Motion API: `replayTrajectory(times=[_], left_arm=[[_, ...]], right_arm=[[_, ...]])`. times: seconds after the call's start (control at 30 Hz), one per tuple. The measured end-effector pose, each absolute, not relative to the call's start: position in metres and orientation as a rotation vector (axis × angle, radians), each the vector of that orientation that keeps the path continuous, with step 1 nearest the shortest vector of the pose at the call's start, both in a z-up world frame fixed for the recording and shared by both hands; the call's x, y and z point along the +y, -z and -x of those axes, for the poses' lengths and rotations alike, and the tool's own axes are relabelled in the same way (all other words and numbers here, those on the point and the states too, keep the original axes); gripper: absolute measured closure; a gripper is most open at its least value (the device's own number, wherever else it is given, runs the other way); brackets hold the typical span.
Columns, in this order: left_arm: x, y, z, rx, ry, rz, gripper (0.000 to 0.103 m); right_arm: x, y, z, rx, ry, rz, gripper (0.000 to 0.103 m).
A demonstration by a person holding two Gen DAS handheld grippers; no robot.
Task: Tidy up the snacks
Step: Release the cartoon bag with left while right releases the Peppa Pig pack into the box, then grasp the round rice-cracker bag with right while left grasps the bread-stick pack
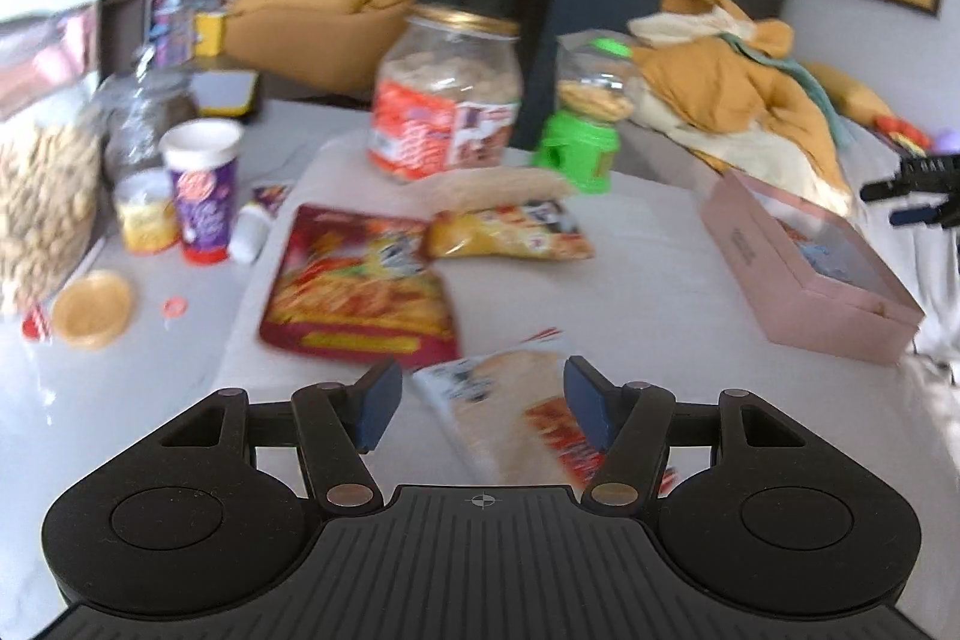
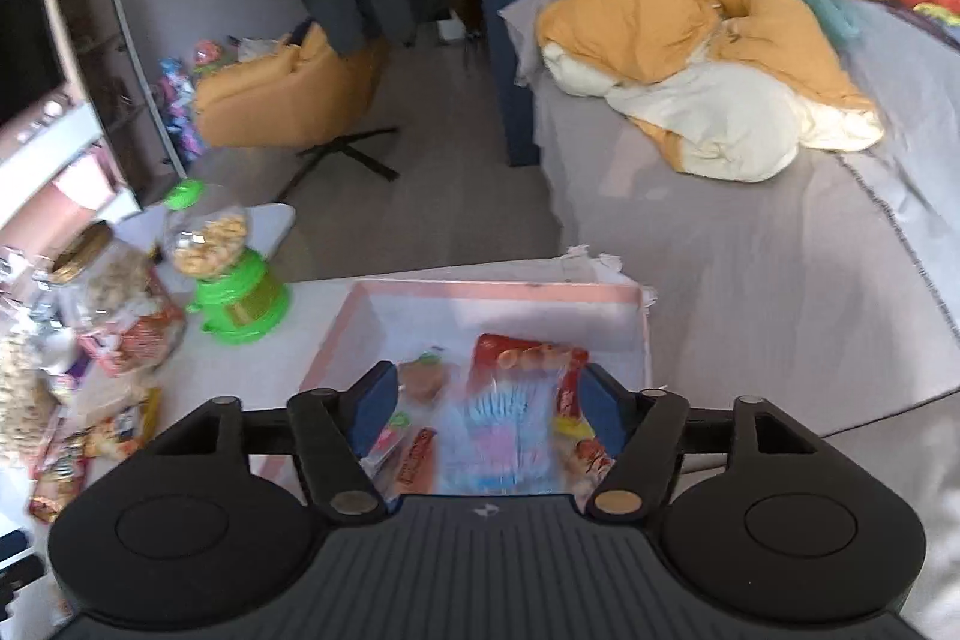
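My left gripper [image 1: 483, 403] is open above a beige and red snack packet [image 1: 516, 415] on the white table [image 1: 630, 274]. A large red snack bag [image 1: 360, 289] and a yellow packet [image 1: 510, 232] lie further out. A pink box [image 1: 810, 274] stands at the right; my right gripper [image 1: 912, 196] shows beyond it. In the right wrist view my right gripper [image 2: 489, 409] is open over the pink box [image 2: 498, 289], above a blue and pink packet [image 2: 501, 436], a red snack packet [image 2: 528, 358] and several other snacks.
A big biscuit jar [image 1: 447, 100], a green candy dispenser [image 1: 585, 124], a purple cup [image 1: 201, 187], a yellow tub [image 1: 144, 214] and a peanut jar [image 1: 42, 196] stand on the table. A bed with an orange duvet [image 2: 690, 40] is at the right.
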State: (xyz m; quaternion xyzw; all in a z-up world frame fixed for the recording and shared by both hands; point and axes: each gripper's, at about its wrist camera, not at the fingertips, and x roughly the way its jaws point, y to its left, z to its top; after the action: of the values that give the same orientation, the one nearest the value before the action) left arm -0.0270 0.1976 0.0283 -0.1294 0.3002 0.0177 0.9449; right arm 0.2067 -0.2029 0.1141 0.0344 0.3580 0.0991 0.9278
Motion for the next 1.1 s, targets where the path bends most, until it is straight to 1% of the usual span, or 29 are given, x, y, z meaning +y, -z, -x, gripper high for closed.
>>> replayTrajectory(times=[0.13,0.23,0.27,0.3,0.33,0.37,0.47,0.6,0.67,0.73,0.8,0.83,0.87,0.93,1.03,1.1], left_arm=[[0.213,-0.017,0.027,0.61,-0.063,0.334,0.038],[0.217,-0.016,0.032,0.59,-0.064,0.357,0.038],[0.218,-0.016,0.034,0.584,-0.064,0.358,0.038],[0.219,-0.016,0.038,0.576,-0.069,0.361,0.038],[0.222,-0.017,0.041,0.569,-0.078,0.365,0.037],[0.226,-0.016,0.044,0.563,-0.087,0.368,0.037],[0.239,-0.016,0.053,0.538,-0.131,0.393,0.037],[0.256,-0.018,0.057,0.513,-0.174,0.429,0.037],[0.254,-0.024,0.052,0.497,-0.14,0.397,0.037],[0.245,-0.032,0.044,0.477,-0.082,0.302,0.037],[0.233,-0.04,0.031,0.456,-0.024,0.182,0.037],[0.226,-0.044,0.022,0.445,0.001,0.127,0.037],[0.219,-0.049,0.01,0.436,0.033,0.078,0.037],[0.209,-0.055,-0.02,0.451,0.095,0.019,0.037],[0.199,-0.057,-0.07,0.489,0.125,-0.017,0.037],[0.197,-0.054,-0.104,0.535,0.099,-0.025,0.037]], right_arm=[[-0.161,-0.105,-0.188,0.76,-0.266,-0.016,0.029],[-0.11,-0.091,-0.164,0.793,-0.396,0.042,0.023],[-0.092,-0.085,-0.155,0.811,-0.446,0.051,0.022],[-0.074,-0.078,-0.147,0.835,-0.501,0.057,0.019],[-0.052,-0.072,-0.133,0.823,-0.533,0.089,0.006],[-0.034,-0.069,-0.121,0.799,-0.55,0.134,0.006],[0.016,-0.055,-0.093,0.849,-0.723,0.187,0.007],[0.067,-0.036,-0.075,0.891,-0.815,0.241,0.007],[0.088,-0.023,-0.077,0.911,-0.808,0.278,0.007],[0.102,-0.011,-0.08,0.932,-0.783,0.322,0.006],[0.098,-0.01,-0.072,0.884,-0.77,0.356,0.016],[0.093,-0.011,-0.068,0.869,-0.771,0.364,0.026],[0.084,-0.013,-0.063,0.854,-0.772,0.372,0.028],[0.063,-0.014,-0.054,0.822,-0.748,0.407,0.028],[0.024,-0.014,-0.046,0.774,-0.682,0.442,0.028],[-0.004,-0.015,-0.046,0.776,-0.64,0.427,0.028]])
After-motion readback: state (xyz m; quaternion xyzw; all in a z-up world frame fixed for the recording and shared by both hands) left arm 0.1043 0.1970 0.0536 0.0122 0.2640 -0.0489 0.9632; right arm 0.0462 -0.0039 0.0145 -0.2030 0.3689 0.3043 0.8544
